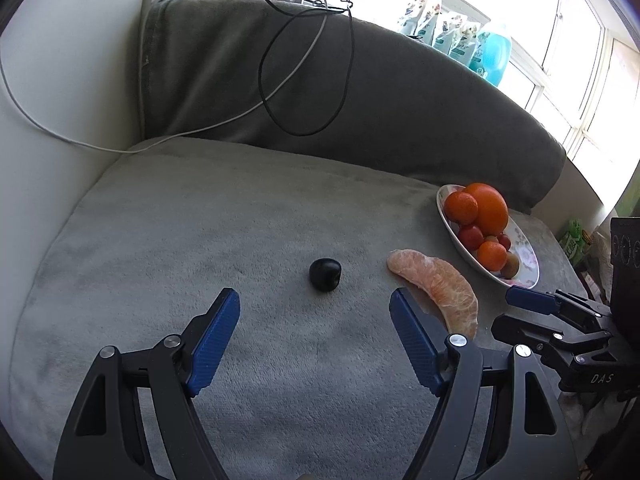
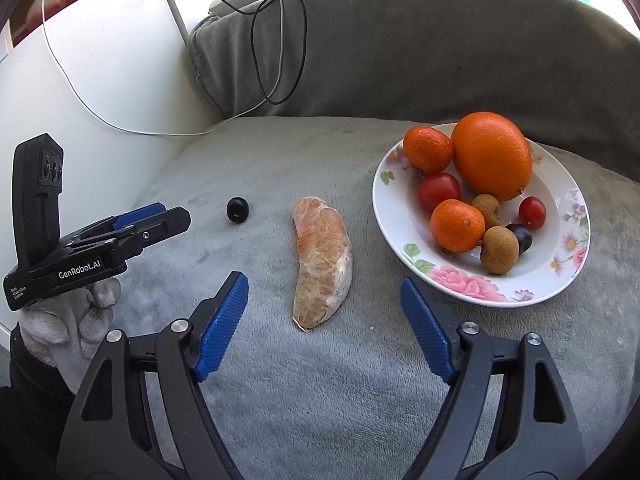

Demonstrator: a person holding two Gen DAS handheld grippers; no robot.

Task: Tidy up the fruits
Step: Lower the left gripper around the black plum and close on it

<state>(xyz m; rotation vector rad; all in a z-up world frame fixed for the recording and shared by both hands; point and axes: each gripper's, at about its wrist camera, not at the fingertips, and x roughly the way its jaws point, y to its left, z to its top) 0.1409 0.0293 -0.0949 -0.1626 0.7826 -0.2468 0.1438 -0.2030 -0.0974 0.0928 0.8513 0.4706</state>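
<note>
Left tongs [image 1: 314, 300] wide open, nothing held; body reads "GenRobot.AI". Right tongs [image 2: 324, 282] wide open, empty, pomelo segment [image 2: 322, 260] on grey cushion [image 2: 320, 380] between tips. Fruit plate [image 2: 404, 236] just right.

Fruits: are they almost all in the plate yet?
Nearly. The plate already holds oranges, tomatoes and other small fruits. Nothing is in hand: the left gripper and right gripper are open. The pomelo slice and dark plum remain on the blanket.

Through my feeds, daylight floods from the overexposed windows [image 1: 532, 12]; shadows stay soft, focus sharp, fisheye bending and darkening every edge.
</note>
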